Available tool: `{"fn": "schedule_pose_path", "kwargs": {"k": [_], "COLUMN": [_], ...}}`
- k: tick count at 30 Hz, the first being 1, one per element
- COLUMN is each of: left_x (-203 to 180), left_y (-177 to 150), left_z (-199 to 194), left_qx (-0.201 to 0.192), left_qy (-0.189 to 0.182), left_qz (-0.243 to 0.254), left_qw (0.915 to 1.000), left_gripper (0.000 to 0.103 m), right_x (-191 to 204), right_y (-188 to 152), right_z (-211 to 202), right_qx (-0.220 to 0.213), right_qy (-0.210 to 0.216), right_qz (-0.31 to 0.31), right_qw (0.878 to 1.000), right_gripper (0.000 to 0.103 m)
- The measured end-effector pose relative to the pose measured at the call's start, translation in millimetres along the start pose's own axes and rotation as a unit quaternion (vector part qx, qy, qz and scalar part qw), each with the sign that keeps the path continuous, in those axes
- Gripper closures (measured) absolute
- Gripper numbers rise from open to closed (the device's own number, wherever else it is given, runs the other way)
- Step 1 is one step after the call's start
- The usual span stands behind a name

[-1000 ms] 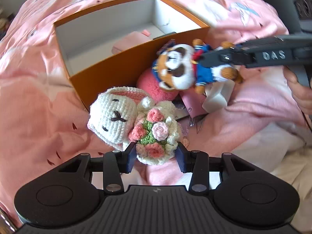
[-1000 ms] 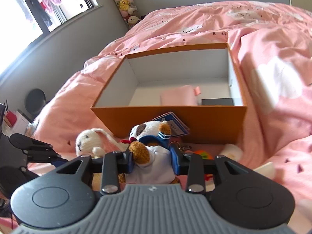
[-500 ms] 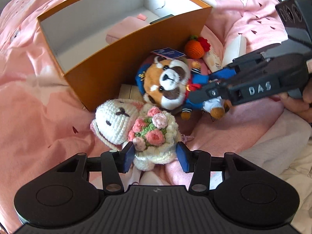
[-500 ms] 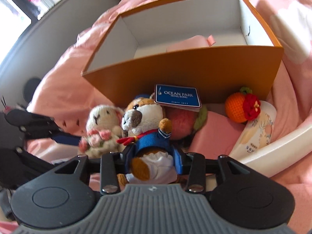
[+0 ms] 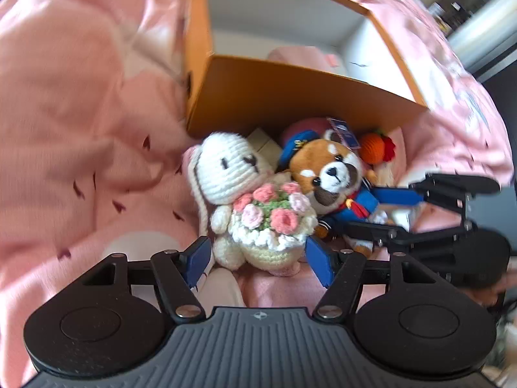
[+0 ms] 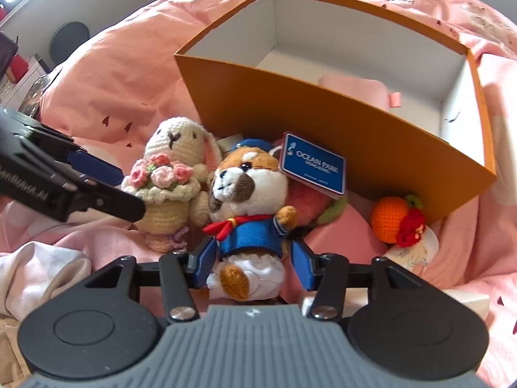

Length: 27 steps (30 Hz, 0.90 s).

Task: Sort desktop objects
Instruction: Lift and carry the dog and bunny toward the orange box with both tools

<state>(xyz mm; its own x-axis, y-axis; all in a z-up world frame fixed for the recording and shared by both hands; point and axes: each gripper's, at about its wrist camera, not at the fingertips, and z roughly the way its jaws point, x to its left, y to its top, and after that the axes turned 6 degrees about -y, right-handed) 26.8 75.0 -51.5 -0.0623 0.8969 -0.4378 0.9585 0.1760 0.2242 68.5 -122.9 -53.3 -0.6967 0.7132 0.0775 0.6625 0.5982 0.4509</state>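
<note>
Plush toys sit between my jaws, crochet bunny (image 5: 248,207) loosely framed by wide left ones, sailor bear (image 6: 248,223) pinched in right ones, whose tag might snag the orange box (image 6: 339,129) wall.

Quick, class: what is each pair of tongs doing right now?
Left tongs: open, straddling the crochet bunny.
Right tongs: shut on the red panda plush.

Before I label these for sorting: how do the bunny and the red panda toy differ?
The bunny is cream crochet yarn; the red panda is smooth plush. The bunny holds a pink flower bouquet; the red panda wears a blue sailor outfit and a blue tag. Both stand side by side before the orange box.
</note>
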Motion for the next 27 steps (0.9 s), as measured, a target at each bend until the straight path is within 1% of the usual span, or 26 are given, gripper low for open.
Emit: {"fn": "schedule_pose_path", "kwargs": {"k": [2,3,7,9,13,19,21,27], "left_x": [6.8,6.8,1.9,1.9,1.0,-7.0,-9.3,-12.0], "left_y": [2.6,3.3,5.1,5.9,4.5,1.2,1.0,0.2], "left_z": [4.6,7.1,18.9,25.0,36.1,49.5,51.1,46.2], "left_qx": [-0.003,-0.004,-0.003,-0.004,-0.02,-0.039,-0.041,-0.045], "left_qy": [-0.015,-0.016,-0.015,-0.018,-0.018,0.025,0.029,0.035], "left_qz": [-0.035,-0.042,-0.042,-0.048,-0.056,-0.037,-0.033,-0.017], "left_qw": [0.9993,0.999,0.999,0.9987,0.9981,0.9982,0.9982,0.9982], "left_gripper": [0.023,0.023,0.019,0.018,0.014,0.014,0.015,0.022], "right_x": [0.3,0.7,-0.3,-0.8,-0.9,-0.7,-1.0,1.2], "right_y": [3.2,4.1,7.5,8.8,8.9,6.3,4.4,0.4], "right_z": [5.7,8.1,15.8,20.1,27.3,31.0,29.8,24.7], "right_qx": [0.008,0.011,0.021,0.025,0.026,0.024,0.022,0.014], "right_qy": [0.001,0.0,0.013,0.016,0.018,0.024,0.024,0.022], "right_qz": [-0.004,-0.006,0.002,0.005,0.013,0.019,0.022,0.022], "right_qw": [1.0,1.0,1.0,1.0,0.999,0.999,0.999,0.999], "right_gripper": [0.048,0.048,0.05,0.058,0.06,0.061,0.062,0.064]}}
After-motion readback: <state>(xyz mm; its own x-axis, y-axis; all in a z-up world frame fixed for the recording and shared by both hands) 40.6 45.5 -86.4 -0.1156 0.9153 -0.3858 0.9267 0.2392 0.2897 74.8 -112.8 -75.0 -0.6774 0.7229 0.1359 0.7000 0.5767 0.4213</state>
